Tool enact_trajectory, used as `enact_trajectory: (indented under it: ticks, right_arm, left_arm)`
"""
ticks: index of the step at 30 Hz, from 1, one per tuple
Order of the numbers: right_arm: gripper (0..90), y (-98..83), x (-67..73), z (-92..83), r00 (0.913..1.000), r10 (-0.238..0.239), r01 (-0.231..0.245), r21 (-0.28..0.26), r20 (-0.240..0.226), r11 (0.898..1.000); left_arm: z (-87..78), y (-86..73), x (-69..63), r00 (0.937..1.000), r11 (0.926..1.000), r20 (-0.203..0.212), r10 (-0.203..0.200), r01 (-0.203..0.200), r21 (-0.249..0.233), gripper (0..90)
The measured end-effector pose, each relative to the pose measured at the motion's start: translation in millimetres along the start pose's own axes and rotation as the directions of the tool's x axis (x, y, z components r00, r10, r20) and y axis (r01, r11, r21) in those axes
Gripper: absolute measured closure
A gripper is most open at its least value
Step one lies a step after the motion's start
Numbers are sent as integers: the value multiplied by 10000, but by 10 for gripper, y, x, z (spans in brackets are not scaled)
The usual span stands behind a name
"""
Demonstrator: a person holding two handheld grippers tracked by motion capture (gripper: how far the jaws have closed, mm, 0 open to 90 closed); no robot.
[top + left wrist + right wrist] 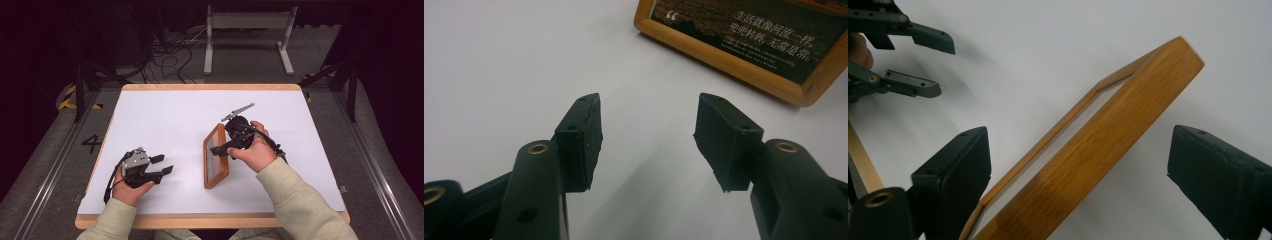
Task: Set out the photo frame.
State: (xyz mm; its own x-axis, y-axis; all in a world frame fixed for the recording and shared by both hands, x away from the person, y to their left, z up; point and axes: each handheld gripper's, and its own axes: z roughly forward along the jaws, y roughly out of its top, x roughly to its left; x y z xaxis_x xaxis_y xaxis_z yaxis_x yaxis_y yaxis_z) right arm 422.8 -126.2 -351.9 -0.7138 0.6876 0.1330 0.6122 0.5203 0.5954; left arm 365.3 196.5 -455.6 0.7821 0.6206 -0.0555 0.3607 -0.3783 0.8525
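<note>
A wooden picture frame stands slanted on the white table top, right of the middle. My right gripper reaches it from the right. Its jaws are open, and the frame's thick top edge lies between them with a gap on each side. My left gripper rests near the table's front left, open with nothing between its fingers. In the left gripper view the gripper points at bare table, and the frame's picture side, with white printed text, lies ahead to the right. The left gripper is also in the right gripper view, at the upper left.
The table has a wooden rim. On the floor behind it are a white metal stand and loose cables. Dark rails run along both sides of the table.
</note>
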Motion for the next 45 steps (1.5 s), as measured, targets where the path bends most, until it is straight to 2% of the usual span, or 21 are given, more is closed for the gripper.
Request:
enact_trajectory:
  ticks: [9, 17, 20, 24, 27, 30, 39, 41, 45]
  right_arm:
    - [128, -45, 19, 183, 9992, 268, -249, 629, -300, 9977]
    - [192, -56, 39, 270, 9970, 428, -353, 1128, -640, 9930]
    - [291, -60, 42, 296, 9939, 693, -570, 1383, -854, 9887]
    - [381, -60, 51, 304, 9925, 691, -517, 1658, -1012, 9848]
    - [437, -56, 56, 301, 9933, 818, -655, 1856, -818, 9804]
    - [529, -48, 53, 283, 9934, 936, -793, 1941, -658, 9778]
    - [622, -19, 43, 263, 9932, 1084, -971, 2136, -415, 9721]
    - [640, -16, 34, 255, 9916, 1152, -1002, 2120, -591, 9721]
    - [691, 16, 65, 219, 9893, 977, -729, 2134, -1081, 9742]
  left_arm:
    - [7, 3, -10, 10000, 10000, 31, 55, -55, 43, 451]
    - [7, 5, -16, 9999, 9999, 73, 120, -120, 72, 455]
    - [9, 5, -18, 9999, 9999, 81, 123, -124, 80, 456]
    - [9, 7, -17, 9998, 9998, 86, 175, -176, 102, 456]
    - [12, 7, -22, 9998, 9998, 114, 174, -175, 92, 457]
    - [15, 8, -24, 9997, 9997, 125, 231, -233, 111, 458]
    - [10, 8, -24, 9997, 9998, 107, 197, -198, 73, 459]
    - [9, 7, -24, 9998, 9999, 114, 159, -159, 58, 461]
    - [6, 7, -23, 9998, 9999, 112, 166, -166, 43, 465]
